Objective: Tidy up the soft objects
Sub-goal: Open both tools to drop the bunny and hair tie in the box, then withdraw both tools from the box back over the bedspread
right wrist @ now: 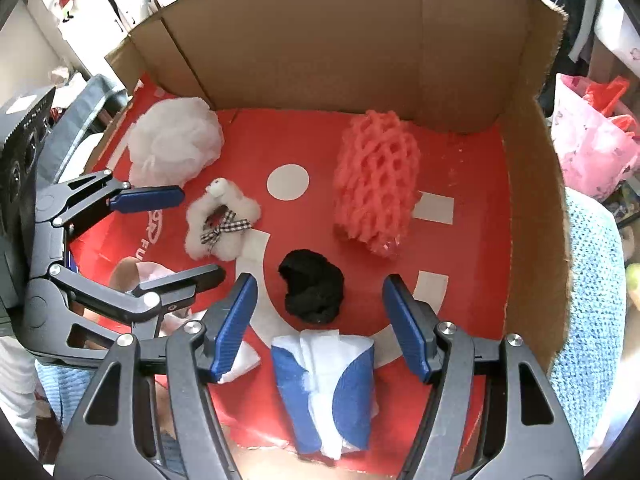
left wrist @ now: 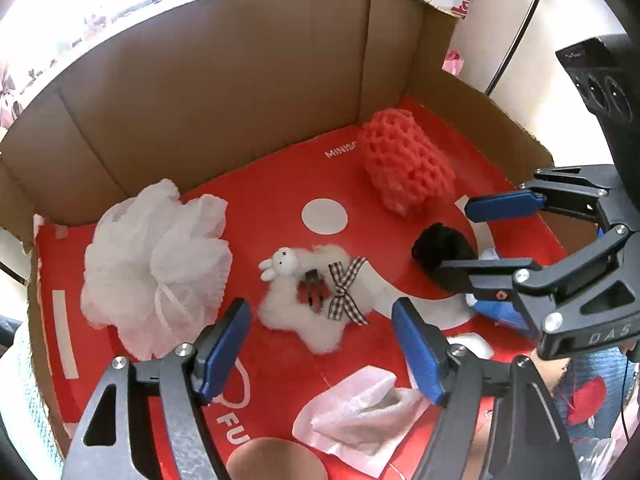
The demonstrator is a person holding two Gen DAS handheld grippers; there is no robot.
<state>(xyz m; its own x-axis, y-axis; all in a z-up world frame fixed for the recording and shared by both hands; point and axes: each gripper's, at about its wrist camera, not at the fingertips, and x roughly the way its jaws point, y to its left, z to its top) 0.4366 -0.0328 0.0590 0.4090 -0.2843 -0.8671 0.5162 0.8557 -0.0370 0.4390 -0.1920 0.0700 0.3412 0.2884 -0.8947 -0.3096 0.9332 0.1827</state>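
Note:
Soft objects lie on the red floor of a cardboard box (left wrist: 224, 92). A white mesh bath pouf (left wrist: 156, 268) is at the left, a white fluffy rabbit hair clip with a checked bow (left wrist: 308, 300) in the middle, a coral foam net (left wrist: 404, 164) at the back right, a black fuzzy scrunchie (left wrist: 444, 248) to its front. A white cloth (left wrist: 360, 412) lies under my left gripper (left wrist: 320, 352), which is open and empty. My right gripper (right wrist: 320, 328) is open and empty above a blue-and-white folded cloth (right wrist: 328, 388), with the scrunchie (right wrist: 312, 292) just ahead.
The box walls (right wrist: 360, 40) rise at the back and right. A brown round pad (left wrist: 276, 460) sits at the near edge. A light blue knitted cloth (right wrist: 592, 300) and pink bags (right wrist: 592, 140) lie outside the box at the right.

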